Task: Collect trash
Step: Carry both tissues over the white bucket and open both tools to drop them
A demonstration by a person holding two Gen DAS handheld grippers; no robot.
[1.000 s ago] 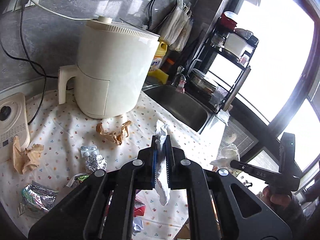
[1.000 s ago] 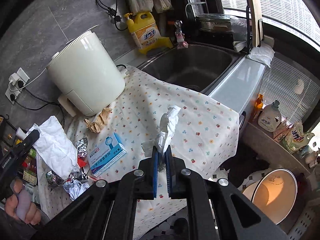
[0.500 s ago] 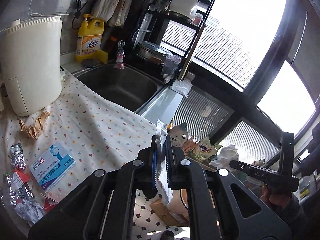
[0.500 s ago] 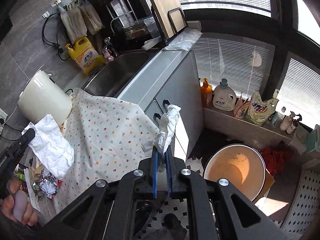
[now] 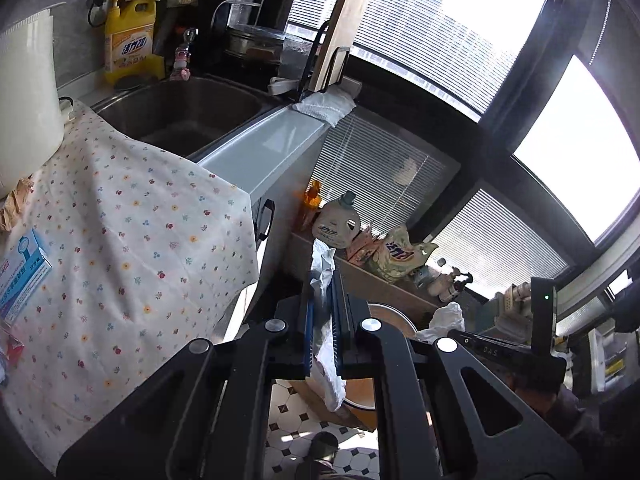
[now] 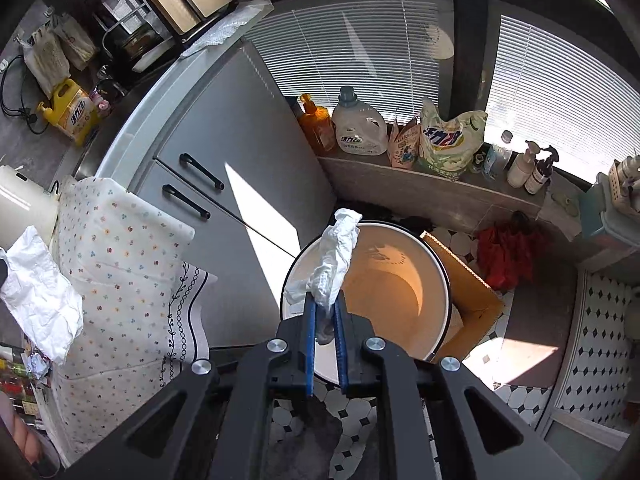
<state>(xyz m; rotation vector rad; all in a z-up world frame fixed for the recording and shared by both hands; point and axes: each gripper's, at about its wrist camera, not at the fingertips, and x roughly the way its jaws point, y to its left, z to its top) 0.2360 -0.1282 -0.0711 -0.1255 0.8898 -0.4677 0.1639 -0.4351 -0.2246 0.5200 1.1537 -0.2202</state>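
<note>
My left gripper is shut on a crumpled white tissue and holds it out past the counter's edge, above the floor. My right gripper is shut on another crumpled white tissue, right above the near rim of a round white bin that stands on the tiled floor. The bin shows partly in the left wrist view, behind the fingers. The right gripper with its tissue shows at the right of the left wrist view. The left gripper's tissue shows at the left edge of the right wrist view.
A flowered cloth covers the counter; on it a blue-and-white box, beside a sink. A cardboard box stands behind the bin. Detergent bottles and bags line a low ledge under the window.
Both grippers have swung away from the counter, out over the floor. The right gripper with its tissue now hangs over the bin's rim. Both stay shut on their tissues.
</note>
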